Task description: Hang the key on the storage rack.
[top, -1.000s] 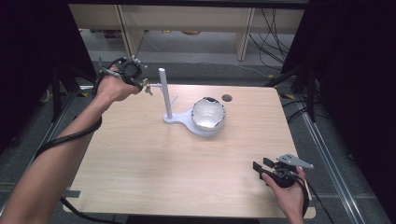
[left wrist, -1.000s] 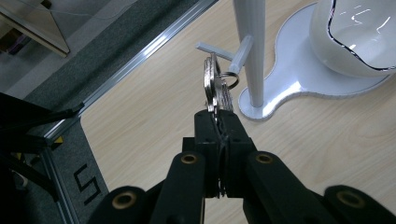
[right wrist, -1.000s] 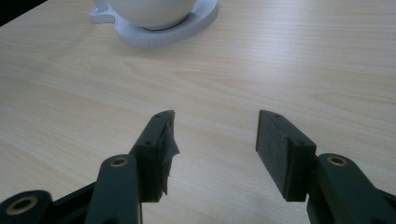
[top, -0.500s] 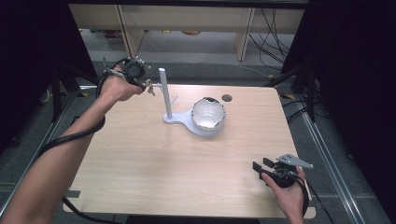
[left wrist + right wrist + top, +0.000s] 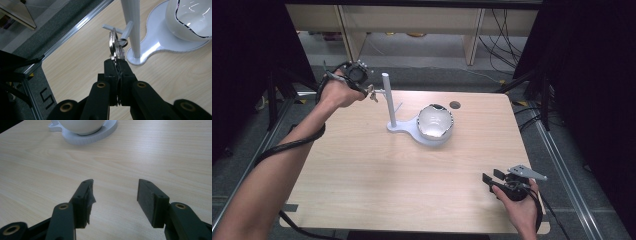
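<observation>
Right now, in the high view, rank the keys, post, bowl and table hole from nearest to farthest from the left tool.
1. Keys, held in the tool.
2. Post, just right.
3. Bowl, right of the post.
4. Hole, beyond the bowl.

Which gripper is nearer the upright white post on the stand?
Left. The left gripper, holding metal keys, is right beside the white post; the right gripper rests open at the table's near right corner.

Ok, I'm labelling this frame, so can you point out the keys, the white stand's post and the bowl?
keys (image 5: pixel 114 46): left gripper view, on the flat key blades above the fingers.
white stand's post (image 5: pixel 388 100): high view, midway up the upright post.
bowl (image 5: pixel 434 121): high view, on the white inside of the bowl.
</observation>
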Available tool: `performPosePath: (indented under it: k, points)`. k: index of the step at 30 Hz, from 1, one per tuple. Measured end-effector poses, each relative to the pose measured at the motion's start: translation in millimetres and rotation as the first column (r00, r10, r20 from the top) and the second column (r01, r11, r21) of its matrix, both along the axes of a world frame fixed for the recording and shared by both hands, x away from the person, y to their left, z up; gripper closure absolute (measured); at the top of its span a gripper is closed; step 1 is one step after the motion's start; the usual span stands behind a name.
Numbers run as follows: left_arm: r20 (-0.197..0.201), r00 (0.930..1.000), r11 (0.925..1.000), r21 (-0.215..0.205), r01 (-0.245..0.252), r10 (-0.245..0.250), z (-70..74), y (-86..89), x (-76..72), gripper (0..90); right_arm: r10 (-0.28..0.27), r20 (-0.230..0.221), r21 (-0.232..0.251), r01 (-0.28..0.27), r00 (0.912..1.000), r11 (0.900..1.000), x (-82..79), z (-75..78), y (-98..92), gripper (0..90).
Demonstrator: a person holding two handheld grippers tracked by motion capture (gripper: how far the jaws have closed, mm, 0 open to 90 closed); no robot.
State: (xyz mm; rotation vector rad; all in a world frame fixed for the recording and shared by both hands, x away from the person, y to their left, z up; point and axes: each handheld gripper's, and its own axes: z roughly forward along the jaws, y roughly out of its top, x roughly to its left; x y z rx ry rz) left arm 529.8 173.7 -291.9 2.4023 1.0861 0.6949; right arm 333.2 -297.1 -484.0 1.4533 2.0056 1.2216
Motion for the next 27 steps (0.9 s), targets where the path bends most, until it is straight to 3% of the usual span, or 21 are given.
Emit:
performPosePath:
  k: [4,5,16,17,18,21,27]
  points:
    - [0.000,1.0000,1.0000,0.001,-0.001,0.001,-0.3,-1.8,1.4,87.0,0.003,0.004,0.010,-0.003,1.0000,1.000,-0.4,0.6,-0.3,47.5]
    - [0.002,1.0000,1.0000,0.003,-0.002,0.002,-0.3,-2.6,2.0,87.0,-0.016,-0.023,0.039,0.017,0.9996,0.999,-1.4,0.0,2.4,47.5]
    - [-0.004,1.0000,0.9999,0.012,-0.002,0.002,-0.8,-4.6,3.9,87.0,-0.019,-0.017,0.038,0.019,0.9997,0.999,-0.7,-0.4,2.2,47.4]
    - [-0.004,1.0000,0.9999,0.012,-0.002,0.002,-0.8,-4.6,4.0,87.0,-0.010,0.001,0.020,0.010,1.0000,1.000,0.4,-0.7,0.7,47.4]
    - [-0.003,1.0000,0.9999,0.012,-0.002,0.002,-0.8,-4.6,4.2,87.0,-0.018,-0.017,0.037,0.019,0.9997,0.999,-0.7,-0.4,2.3,47.4]
    - [-0.002,1.0000,0.9999,0.013,-0.003,0.003,-0.7,-4.6,4.6,87.0,-0.008,0.002,0.018,0.008,1.0000,1.000,0.4,-0.8,0.7,47.4]
    - [-0.005,1.0000,0.9999,0.016,-0.001,0.001,-1.4,-5.2,5.8,87.0,-0.019,-0.016,0.035,0.020,0.9997,0.999,-0.7,-0.8,2.9,47.3]
